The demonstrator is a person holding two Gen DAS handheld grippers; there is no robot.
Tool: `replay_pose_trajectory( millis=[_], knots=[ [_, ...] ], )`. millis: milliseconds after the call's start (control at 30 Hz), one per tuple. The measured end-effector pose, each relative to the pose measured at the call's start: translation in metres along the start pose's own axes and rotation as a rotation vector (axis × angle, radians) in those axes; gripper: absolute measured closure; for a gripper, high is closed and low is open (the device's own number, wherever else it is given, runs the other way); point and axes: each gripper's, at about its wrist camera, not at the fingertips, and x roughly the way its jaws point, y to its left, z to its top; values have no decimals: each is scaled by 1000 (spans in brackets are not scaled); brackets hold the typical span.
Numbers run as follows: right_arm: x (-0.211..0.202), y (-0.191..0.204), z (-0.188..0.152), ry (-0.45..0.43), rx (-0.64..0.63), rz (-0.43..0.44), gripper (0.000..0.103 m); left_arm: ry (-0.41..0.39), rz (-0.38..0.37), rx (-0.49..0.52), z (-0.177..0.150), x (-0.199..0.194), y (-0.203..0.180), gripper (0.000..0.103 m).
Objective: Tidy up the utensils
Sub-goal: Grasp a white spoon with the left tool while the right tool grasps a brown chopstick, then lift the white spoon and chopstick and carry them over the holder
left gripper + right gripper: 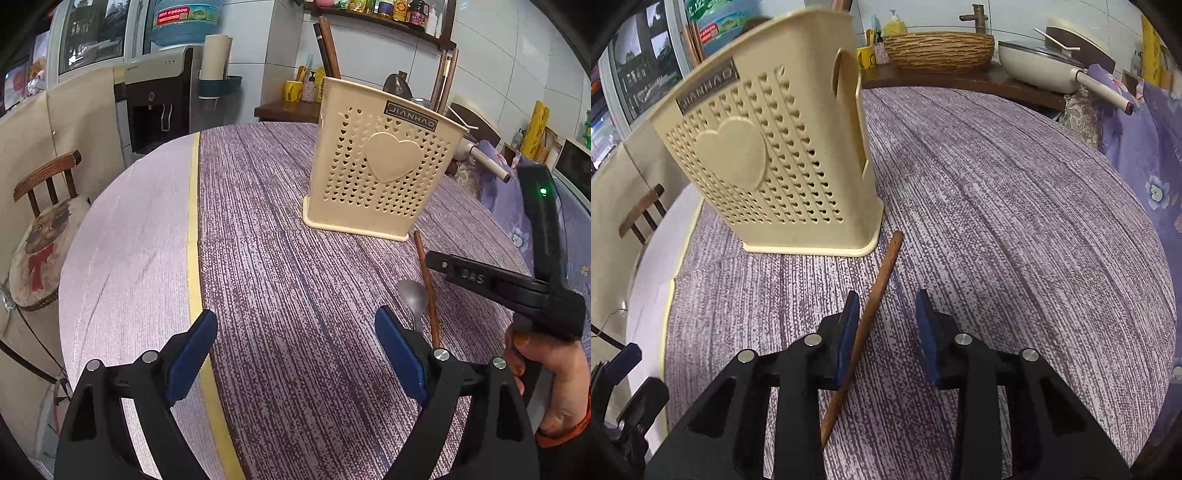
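Right claw (888, 325) straddling brown chopstick (877, 291), beige utensil holder (768, 155) beyond

**Kitchen clutter ringing the desk**

Spreading across the desk (280, 280): a purple streaked cloth, edged by a yellow strip (192, 221). Standing at far left: a wooden chair (48, 177) bearing a dog-print cushion (48, 251). Rising behind: a water dispenser (159, 99) carrying a blue bottle (184, 22), a paper roll (217, 55) just beside it. Lining the wall: a shelf of bottles (388, 11). Sitting beyond the far edge: a woven basket (938, 48), a yellow mug (866, 57), a white pan (1041, 70).
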Motion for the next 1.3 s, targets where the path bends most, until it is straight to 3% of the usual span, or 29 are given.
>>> replay_pose_trajectory(
  millis=[233,300,367,600,700,967,1300],
  knots=[
    [12,16,1,11,-45,-72,78,9,9,-6,-1,3,2,18],
    [14,19,2,6,-64,-88,85,12,7,-1,-2,4,0,18],
    [14,20,2,10,-70,-79,91,17,1,14,-2,5,-4,18],
    [7,3,3,40,-37,15,95,56,-47,86,-5,14,-29,18],
    [2,-10,1,43,-26,11,95,79,-76,130,-6,19,-45,18],
    [-8,-37,-4,48,17,14,95,166,-115,203,-2,47,-83,31],
    [-5,-38,-1,48,2,9,95,208,-74,221,13,68,-100,48]
  ],
)
